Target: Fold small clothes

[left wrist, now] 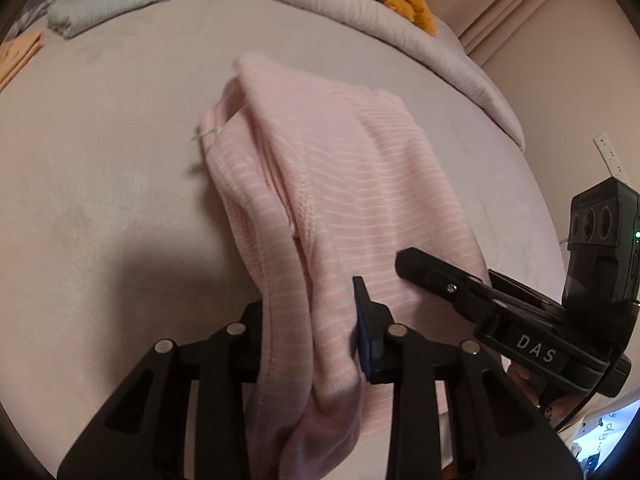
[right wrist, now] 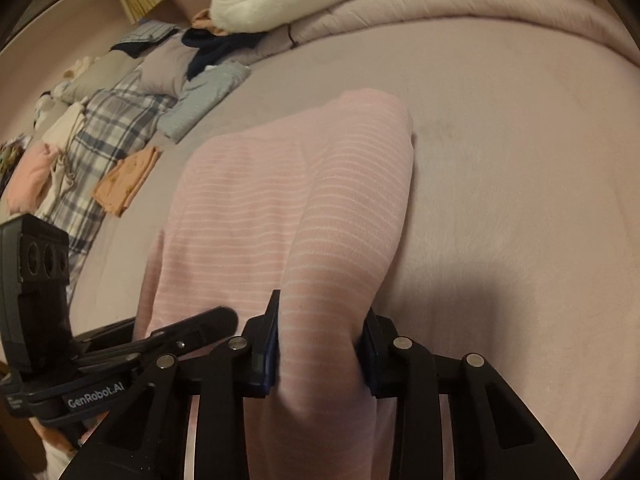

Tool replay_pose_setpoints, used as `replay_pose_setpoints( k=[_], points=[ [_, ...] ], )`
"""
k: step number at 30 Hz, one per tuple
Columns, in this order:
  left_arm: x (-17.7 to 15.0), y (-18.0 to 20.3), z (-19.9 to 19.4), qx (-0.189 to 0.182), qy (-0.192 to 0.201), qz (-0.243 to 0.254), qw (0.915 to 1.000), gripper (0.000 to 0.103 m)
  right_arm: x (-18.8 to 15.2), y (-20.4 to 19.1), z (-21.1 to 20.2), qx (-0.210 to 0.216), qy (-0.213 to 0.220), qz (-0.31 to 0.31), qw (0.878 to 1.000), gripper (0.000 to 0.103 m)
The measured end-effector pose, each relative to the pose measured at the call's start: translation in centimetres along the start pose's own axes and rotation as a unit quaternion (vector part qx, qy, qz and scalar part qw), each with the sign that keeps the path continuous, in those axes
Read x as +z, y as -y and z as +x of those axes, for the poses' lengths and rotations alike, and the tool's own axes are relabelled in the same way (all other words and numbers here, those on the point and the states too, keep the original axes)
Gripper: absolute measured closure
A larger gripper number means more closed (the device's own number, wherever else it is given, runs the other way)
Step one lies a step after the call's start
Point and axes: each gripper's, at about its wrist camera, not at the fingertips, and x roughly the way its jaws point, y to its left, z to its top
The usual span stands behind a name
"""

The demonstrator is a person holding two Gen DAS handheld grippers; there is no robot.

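A pink garment with thin white stripes [left wrist: 344, 184] lies partly on the pale pink bed [left wrist: 100, 168], its near end lifted. My left gripper [left wrist: 312, 332] is shut on a bunched near edge of it. My right gripper [right wrist: 320, 344] is shut on another bunched near edge of the same garment [right wrist: 288, 200]. The two grippers are close side by side: the right one shows at the right of the left wrist view [left wrist: 480, 296], the left one at the lower left of the right wrist view [right wrist: 160, 340]. The garment's far end rests on the bed.
A folded grey cloth [left wrist: 108, 0] and an orange cloth [left wrist: 20, 52] lie at the far left. A rolled quilt [left wrist: 360, 12] runs along the far edge, with white and mustard items on it. Several folded clothes [right wrist: 120, 128] line the bed's left side.
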Motion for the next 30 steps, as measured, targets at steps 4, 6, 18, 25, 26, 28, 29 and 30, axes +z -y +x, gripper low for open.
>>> replay_pose_setpoints(
  k=[4, 6, 18, 25, 26, 28, 29, 30],
  points=[
    [0.1, 1.3, -1.0, -0.007, 0.015, 0.012, 0.9998, 0.072, 0.4, 0.1, -2.2, -0.003, 0.029, -0.009, 1.0, 0.069],
    [0.3, 2.1, -1.5, -0.014, 0.024, 0.017, 0.9995, 0.072, 0.6, 0.3, -3.2, -0.004, 0.041, -0.012, 0.999, 0.069],
    [2.3, 4.1, 1.2, 0.005, 0.025, 0.042, 0.9988, 0.071, 1.6, 2.4, -2.7, -0.03, 0.078, 0.014, 0.996, 0.068],
    [2.5, 3.8, 2.7, 0.013, 0.001, 0.033, 0.9994, 0.069, 1.4, 3.3, -1.4, -0.041, 0.054, 0.031, 0.997, 0.067],
    [2.5, 3.8, 2.7, 0.014, 0.0, 0.032, 0.9994, 0.067, 1.4, 3.3, -1.3, -0.045, 0.051, 0.034, 0.997, 0.066],
    [2.5, 3.8, 2.5, 0.018, -0.002, 0.029, 0.9994, 0.065, 1.3, 3.5, -1.5, -0.049, 0.047, 0.037, 0.997, 0.063],
    [2.6, 3.7, 2.4, 0.021, -0.002, 0.029, 0.9994, 0.062, 1.2, 3.5, -1.6, -0.051, 0.047, 0.038, 0.997, 0.06],
    [2.6, 3.7, 2.2, 0.024, -0.001, 0.028, 0.9993, 0.061, 1.2, 3.5, -1.7, -0.056, 0.048, 0.038, 0.997, 0.059]
  ],
)
